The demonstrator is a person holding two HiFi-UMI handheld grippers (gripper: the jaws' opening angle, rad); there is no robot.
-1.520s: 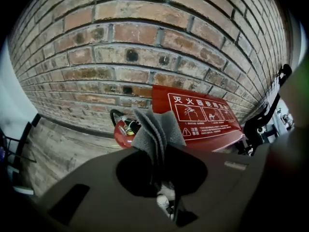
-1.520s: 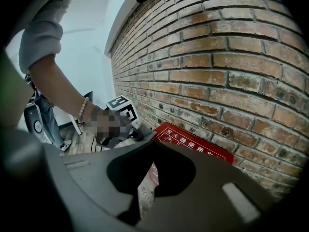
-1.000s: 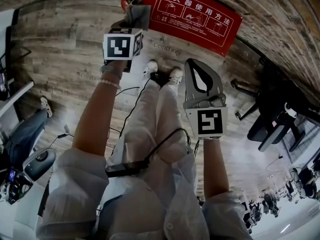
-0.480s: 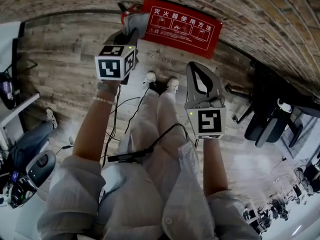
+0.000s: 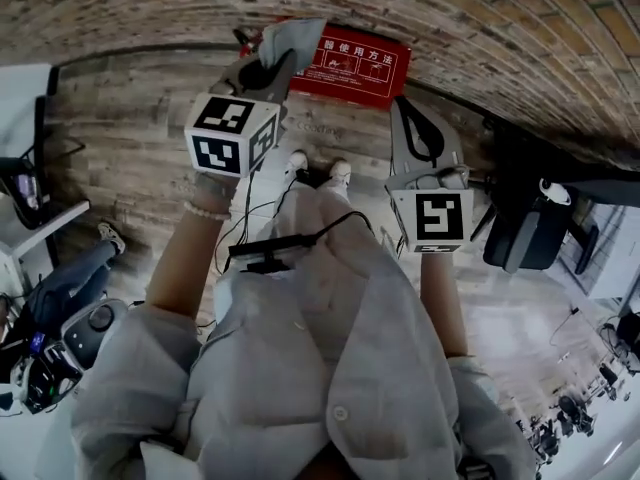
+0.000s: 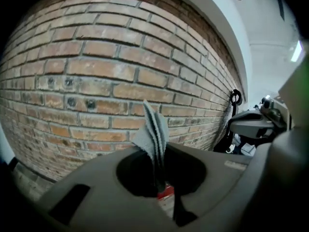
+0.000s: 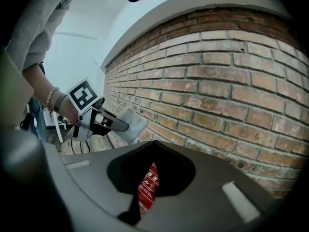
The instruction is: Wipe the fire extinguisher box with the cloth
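Head view: two grippers, with one red fire extinguisher box (image 5: 352, 66) at the foot of the brick wall (image 5: 430, 8) on the wood floor (image 5: 130, 118). Left gripper (image 5: 264, 72) is clamped on the single folded grey cloth (image 5: 294, 38), which sticks out past the jaw tips by the box's left end; contact unclear. Right gripper (image 5: 410, 108) has its jaws together, nothing between them, aimed at the box's right end.

An office-like workspace, with brick wall (image 5: 500, 28), plank floor (image 5: 130, 128) and black office chair (image 5: 525, 233).
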